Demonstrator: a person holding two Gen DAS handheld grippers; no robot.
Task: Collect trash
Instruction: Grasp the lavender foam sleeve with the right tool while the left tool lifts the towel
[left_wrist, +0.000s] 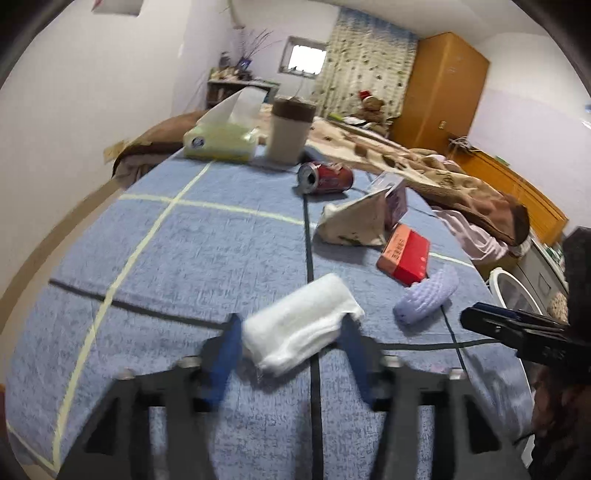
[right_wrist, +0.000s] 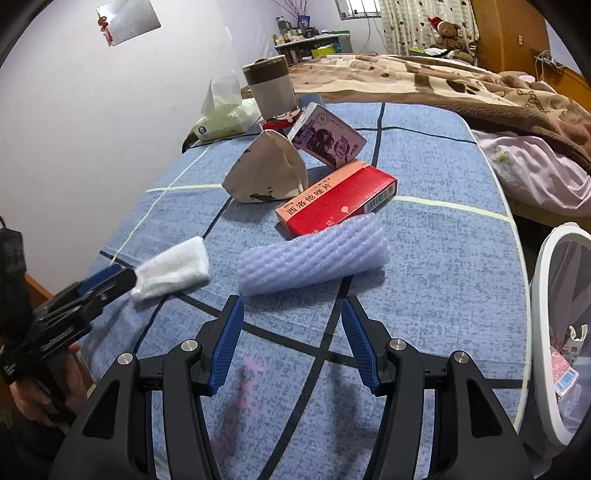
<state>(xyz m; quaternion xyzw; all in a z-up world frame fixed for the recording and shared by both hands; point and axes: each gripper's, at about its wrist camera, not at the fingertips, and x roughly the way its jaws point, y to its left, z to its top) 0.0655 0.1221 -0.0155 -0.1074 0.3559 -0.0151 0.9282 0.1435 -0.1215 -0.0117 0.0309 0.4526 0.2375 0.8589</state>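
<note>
A folded white tissue wad (left_wrist: 299, 328) sits between the blue pads of my left gripper (left_wrist: 291, 319), touching both, just above the blue checked bedspread (left_wrist: 207, 251). The right wrist view shows that wad (right_wrist: 173, 269) sticking out from the left gripper (right_wrist: 123, 278). My right gripper (right_wrist: 292, 301) is open and empty, just short of a lilac foam net sleeve (right_wrist: 314, 258). Beyond it lie a red medicine box (right_wrist: 332, 199), a crushed beige paper cup (right_wrist: 266, 177), a purple carton (right_wrist: 327, 136) and, in the left wrist view, a red drink can (left_wrist: 325, 178).
A white-rimmed bin (right_wrist: 546, 295) with litter inside stands off the right edge of the bedspread. At the far end are a tissue pack (left_wrist: 221, 142) and a lidded cup (left_wrist: 290, 129). A brown blanket (right_wrist: 461, 88) lies behind, and a person's hand (right_wrist: 40, 398) grips the left tool.
</note>
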